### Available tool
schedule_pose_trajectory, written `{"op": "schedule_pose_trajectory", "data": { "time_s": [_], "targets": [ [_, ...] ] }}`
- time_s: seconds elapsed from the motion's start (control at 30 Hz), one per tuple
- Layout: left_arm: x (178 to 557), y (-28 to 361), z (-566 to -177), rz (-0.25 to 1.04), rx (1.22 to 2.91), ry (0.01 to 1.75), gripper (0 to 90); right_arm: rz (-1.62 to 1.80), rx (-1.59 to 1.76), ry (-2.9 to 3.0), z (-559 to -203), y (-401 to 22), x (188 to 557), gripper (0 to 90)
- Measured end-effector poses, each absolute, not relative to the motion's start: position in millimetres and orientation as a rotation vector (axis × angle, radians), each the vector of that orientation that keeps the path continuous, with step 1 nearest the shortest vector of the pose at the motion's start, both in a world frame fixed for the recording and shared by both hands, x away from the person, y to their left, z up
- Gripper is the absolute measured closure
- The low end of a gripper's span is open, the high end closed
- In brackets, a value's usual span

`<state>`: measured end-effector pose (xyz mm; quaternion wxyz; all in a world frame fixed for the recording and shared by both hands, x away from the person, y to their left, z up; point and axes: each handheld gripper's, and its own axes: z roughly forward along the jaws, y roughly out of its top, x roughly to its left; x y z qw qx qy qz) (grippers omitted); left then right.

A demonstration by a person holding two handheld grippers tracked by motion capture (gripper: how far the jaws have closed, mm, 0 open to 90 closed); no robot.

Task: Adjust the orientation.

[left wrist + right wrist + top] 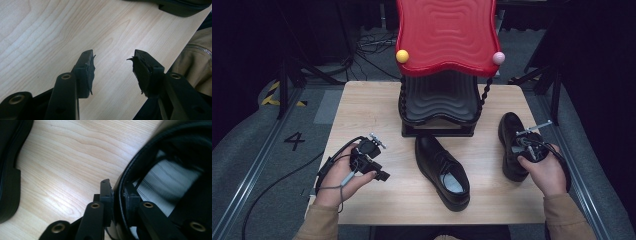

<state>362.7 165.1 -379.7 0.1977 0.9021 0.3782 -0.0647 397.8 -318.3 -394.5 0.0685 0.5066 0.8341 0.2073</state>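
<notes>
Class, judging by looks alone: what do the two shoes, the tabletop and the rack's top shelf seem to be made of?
Shoes: smooth black, faintly glossy, probably leather or imitation. Tabletop: pale matt wood grain, possibly laminate. Top shelf: glossy red, moulded ripples, likely plastic.

The surface (377,107) is pale wood with a fine, wavy grain. At its far edge stands a rack (439,107) with a glossy red top shelf ribbed in rippling lines, a black lower shelf with the same ripples, a yellow ball (402,56) on one front corner and a pink ball (498,58) on the other. Both shoes, the middle shoe (442,170) and the right-edge shoe (511,145), are shiny black; each has a pale grey insole. The jaws of both grippers are black with brass-coloured rivets. The sleeves (319,222) are tan.
</notes>
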Motion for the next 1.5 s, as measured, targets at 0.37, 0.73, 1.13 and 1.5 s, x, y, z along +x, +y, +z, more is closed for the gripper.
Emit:
{"op": "schedule_pose_trajectory", "data": {
  "time_s": [0.37, 0.73, 1.13, 1.5],
  "targets": [
    [377, 146, -379, -0.196, 2.541, 0.988, 52.4, 0.652, 1.464, 2.554, -381, -319, 372, 82.7],
    [386, 137, -377, -0.197, 2.547, 0.948, 52.5, 0.624, 1.262, 2.661, -354, -294, 333, 82.4],
    [386, 137, -377, -0.199, 2.552, 0.949, 52.6, 0.661, 1.019, 2.819, -346, -268, 315, 81.4],
    [376, 151, -379, -0.194, 2.535, 0.999, 52.6, 0.652, 0.81, 2.876, -348, -241, 318, 81.6]
  ]
}}
